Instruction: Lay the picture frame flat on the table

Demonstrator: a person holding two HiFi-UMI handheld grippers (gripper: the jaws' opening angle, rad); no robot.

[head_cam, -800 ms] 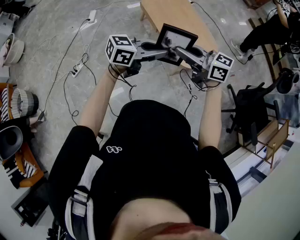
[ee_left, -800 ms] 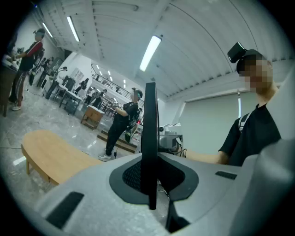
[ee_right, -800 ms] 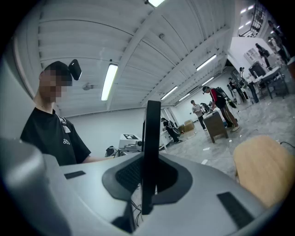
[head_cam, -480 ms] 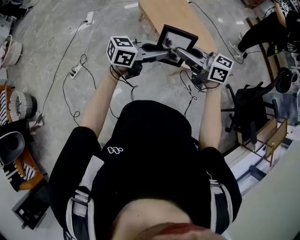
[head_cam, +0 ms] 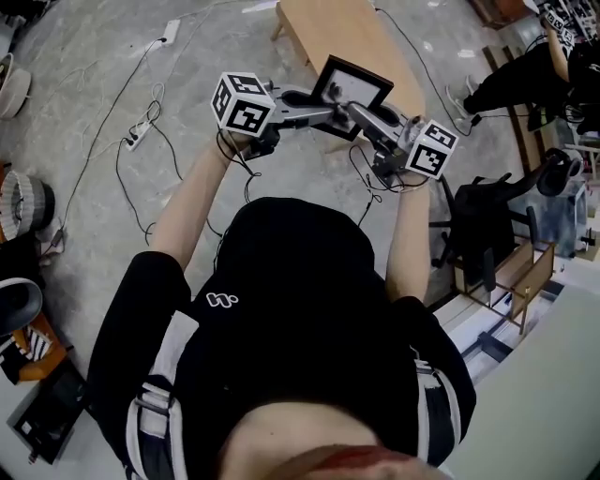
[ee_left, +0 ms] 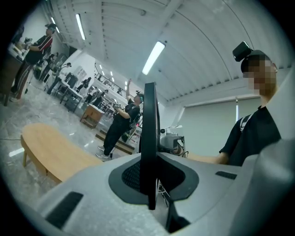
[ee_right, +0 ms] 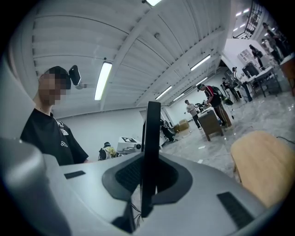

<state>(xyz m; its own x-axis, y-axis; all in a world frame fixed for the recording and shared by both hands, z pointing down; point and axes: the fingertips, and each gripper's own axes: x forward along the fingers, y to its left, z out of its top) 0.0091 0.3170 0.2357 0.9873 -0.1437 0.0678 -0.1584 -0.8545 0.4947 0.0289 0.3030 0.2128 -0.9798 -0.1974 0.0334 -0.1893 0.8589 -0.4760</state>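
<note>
Picture frame point(head_cam: 354, 82) is up in the air at upper centre, by the near end of the wooden desk point(head_cam: 328, 28). Left claw point(head_cam: 323, 112) and right claw point(head_cam: 356, 111) are each clenched on its edge, likely so it goes down level. Claw views show it edge-on only; any back stand is hidden, and the desk's far end is cut off.
</note>
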